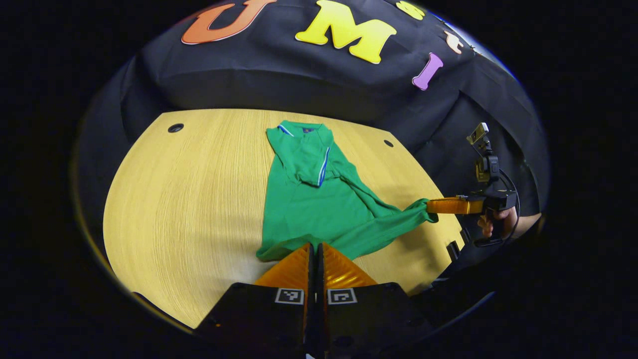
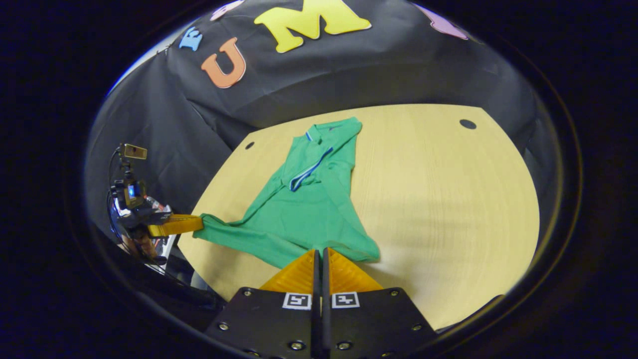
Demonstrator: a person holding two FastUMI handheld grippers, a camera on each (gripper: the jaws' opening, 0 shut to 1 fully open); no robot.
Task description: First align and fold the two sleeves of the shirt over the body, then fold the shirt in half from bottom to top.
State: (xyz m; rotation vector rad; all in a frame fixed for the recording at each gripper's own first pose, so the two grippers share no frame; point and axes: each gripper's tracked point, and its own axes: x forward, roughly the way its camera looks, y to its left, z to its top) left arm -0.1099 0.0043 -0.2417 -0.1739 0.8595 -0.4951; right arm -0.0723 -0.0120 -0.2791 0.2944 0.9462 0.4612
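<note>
My left gripper (image 1: 315, 245) is clamped on the bottom hem of the green polo shirt (image 1: 319, 204), 6 o'clock in the left gripper view. My right gripper (image 2: 319, 251) pinches the other hem corner. The shirt lies mid-table (image 1: 199, 199), collar at 12, sleeves folded in.

Lighting was decent but uneven in both views. The counter (image 1: 199, 199) was bright and evenly lit from overhead, no harsh glare on the wood, just a soft pale patch toward the near right in the right gripper view. The shirt (image 1: 309, 209) threw a thin dark shadow along its near hem, and a faint broad shadow lay across the counter beside it. The cloth wall behind stayed dim. Heavy fisheye bending curved the counter edges, and detail went soft and dark near the rim. The centre was sharp enough.
</note>
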